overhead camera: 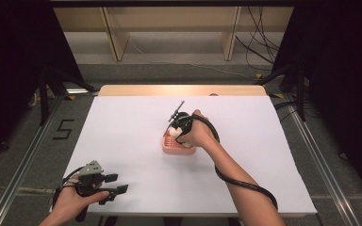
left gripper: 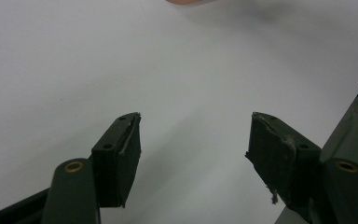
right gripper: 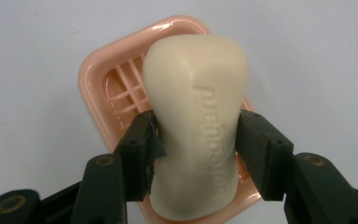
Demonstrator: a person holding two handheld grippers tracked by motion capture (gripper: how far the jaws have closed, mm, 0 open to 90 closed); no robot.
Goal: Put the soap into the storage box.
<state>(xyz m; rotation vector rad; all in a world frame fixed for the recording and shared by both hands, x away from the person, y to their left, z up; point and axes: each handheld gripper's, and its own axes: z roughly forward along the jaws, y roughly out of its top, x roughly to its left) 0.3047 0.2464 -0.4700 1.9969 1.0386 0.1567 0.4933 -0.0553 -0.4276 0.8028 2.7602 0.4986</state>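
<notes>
Sitting between the right gripper point(right gripper: 196, 140) jaws: soap bar point(right gripper: 193, 107).

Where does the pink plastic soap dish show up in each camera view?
High view: the pink plastic soap dish sits mid-table, under the right gripper.
Left gripper view: a pink sliver at the top edge is probably its rim.
Right gripper view: centre, behind the cream soap bar gripped between the fingers.
Shared landmark: the white table cover.

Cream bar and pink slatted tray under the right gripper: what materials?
Cream embossed bar: likely soap, matte and waxy, with rounded edges and moulded lettering. Pink slatted tray: apparently glossy moulded plastic, with highlights along its rim. Right gripper clamps the bar.
</notes>
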